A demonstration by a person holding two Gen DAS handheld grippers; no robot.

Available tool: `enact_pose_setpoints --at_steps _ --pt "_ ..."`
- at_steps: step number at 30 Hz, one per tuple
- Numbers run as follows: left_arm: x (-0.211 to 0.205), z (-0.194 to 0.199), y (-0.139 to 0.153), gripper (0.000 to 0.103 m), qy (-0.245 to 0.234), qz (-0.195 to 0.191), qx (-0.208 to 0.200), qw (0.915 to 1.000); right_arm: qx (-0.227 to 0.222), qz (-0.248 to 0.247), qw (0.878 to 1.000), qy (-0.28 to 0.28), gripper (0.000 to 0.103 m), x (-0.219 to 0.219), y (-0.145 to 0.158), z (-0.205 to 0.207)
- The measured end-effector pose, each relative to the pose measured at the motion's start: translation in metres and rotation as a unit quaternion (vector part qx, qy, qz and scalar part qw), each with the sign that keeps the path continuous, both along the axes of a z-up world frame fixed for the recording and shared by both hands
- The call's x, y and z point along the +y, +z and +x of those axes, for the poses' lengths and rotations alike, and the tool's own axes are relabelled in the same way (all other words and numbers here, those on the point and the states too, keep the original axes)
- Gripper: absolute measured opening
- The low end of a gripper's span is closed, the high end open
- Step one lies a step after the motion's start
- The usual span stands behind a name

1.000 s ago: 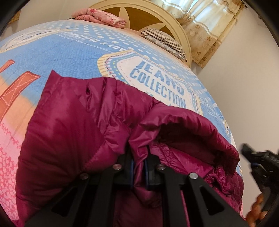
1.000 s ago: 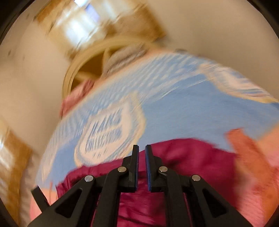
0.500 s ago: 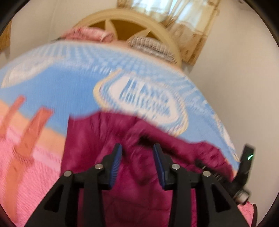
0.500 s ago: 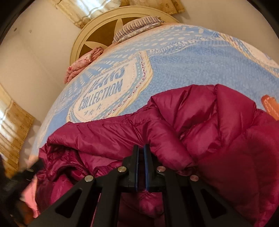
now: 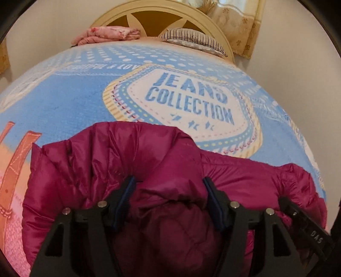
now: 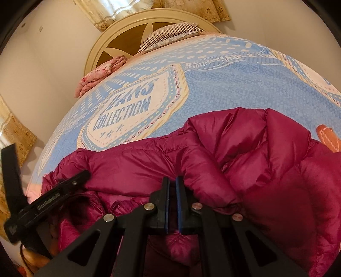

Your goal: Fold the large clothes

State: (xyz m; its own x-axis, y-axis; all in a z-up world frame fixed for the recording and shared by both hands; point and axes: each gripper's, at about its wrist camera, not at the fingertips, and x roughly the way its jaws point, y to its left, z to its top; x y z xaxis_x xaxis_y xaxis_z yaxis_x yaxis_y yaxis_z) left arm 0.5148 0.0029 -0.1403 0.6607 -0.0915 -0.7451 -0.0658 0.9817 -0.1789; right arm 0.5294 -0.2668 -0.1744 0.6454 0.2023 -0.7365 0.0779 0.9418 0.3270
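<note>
With the magenta puffer jacket [image 5: 162, 170] already bunched into a loose fold near the foot of the bed [image 5: 70, 100], this is really the let-go-and-regrip part. The left tongs [image 5: 169, 187] have just been opening and now stand wide and released, with a puffy hump of jacket sitting between the pads but not pinched. The right tongs [image 6: 173, 191] are clenched tight together; I honestly can't tell if there's a thin bit of fabric caught in there or nothing, since the pads look closed on themselves right over the sleeve fold. My take: lift the left clear before moving sideways so the slick shell doesn't drag and undo the fold. Down stuff springs back, so I'd press the layer flat first, then grab a seam or hem edge instead of the fat middle. The pillow [image 5: 191, 40] and pink cloth [image 5: 108, 35] by the headboard [image 5: 157, 16] are well apart, no worry there.
</note>
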Motion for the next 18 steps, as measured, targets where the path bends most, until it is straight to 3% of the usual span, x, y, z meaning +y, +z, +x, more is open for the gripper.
enact_pose_setpoints --at_steps 6,13,17,18 --pt "-0.018 0.014 -0.004 0.078 -0.006 0.059 0.01 0.9982 0.003 -0.009 1.0 -0.003 0.004 0.002 0.0 0.001" --pt "-0.022 0.016 -0.002 0.079 -0.007 0.077 0.022 0.9968 0.011 -0.033 0.999 -0.004 0.004 0.007 0.003 0.006" --pt "-0.021 -0.011 0.023 0.079 -0.029 0.08 0.017 0.9962 0.042 -0.007 0.999 0.002 0.007 -0.002 0.015 0.002" --pt "-0.018 -0.026 0.034 0.079 -0.042 0.073 0.002 0.9964 0.024 0.005 1.0 -0.009 0.007 -0.007 0.026 -0.01"
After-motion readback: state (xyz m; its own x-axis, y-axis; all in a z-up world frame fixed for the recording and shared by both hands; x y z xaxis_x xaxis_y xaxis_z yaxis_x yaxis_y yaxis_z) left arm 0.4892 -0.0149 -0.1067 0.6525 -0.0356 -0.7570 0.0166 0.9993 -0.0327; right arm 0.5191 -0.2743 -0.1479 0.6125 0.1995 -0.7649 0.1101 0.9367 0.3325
